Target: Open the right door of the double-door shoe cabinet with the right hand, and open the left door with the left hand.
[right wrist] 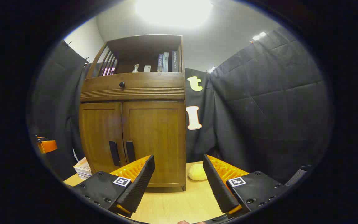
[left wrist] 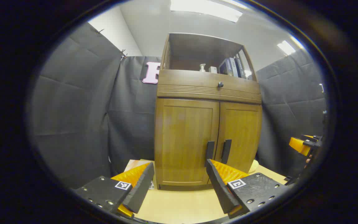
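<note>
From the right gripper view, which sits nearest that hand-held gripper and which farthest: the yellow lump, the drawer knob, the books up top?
1. Yellow lump, on the table just ahead of the fingers.
2. Drawer knob, higher, left.
3. Books, top shelf, farthest.

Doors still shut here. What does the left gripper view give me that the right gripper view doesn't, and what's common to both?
Left gripper view alone: the open left gripper facing the left door. Right gripper view alone: the open right gripper, a yellow lump on the table right of the cabinet, and stacked books left of it. Both: closed doors, two dark handles, the drawer knob, shelf books.
</note>
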### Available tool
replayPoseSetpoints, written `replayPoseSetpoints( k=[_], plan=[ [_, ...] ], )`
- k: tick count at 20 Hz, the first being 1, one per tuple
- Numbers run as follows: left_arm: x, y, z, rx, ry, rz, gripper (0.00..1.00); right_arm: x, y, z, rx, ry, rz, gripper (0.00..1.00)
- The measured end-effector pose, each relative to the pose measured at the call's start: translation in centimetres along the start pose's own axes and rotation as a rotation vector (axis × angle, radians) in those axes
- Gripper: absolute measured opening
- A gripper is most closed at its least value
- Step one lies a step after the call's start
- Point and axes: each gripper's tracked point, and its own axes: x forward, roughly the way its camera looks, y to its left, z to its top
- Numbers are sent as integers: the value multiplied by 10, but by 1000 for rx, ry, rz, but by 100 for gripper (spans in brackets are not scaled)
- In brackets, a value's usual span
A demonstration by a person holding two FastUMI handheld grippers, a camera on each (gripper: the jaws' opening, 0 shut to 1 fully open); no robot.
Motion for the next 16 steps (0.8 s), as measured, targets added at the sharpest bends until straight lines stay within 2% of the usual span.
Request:
replayPoseSetpoints(
  k=[6, 11, 16],
  plan=[
    [-5, 4, -16, -9, 23, 40, 98, 8, 14, -22, -10, 77, 46, 97],
    [-7, 7, -19, -21, 29, 73, 98, 14, 35, -17, -17, 82, 119, 98],
    [-8, 8, -20, -27, 31, 92, 98, 30, 56, -8, 10, 101, 145, 98]
  ],
)
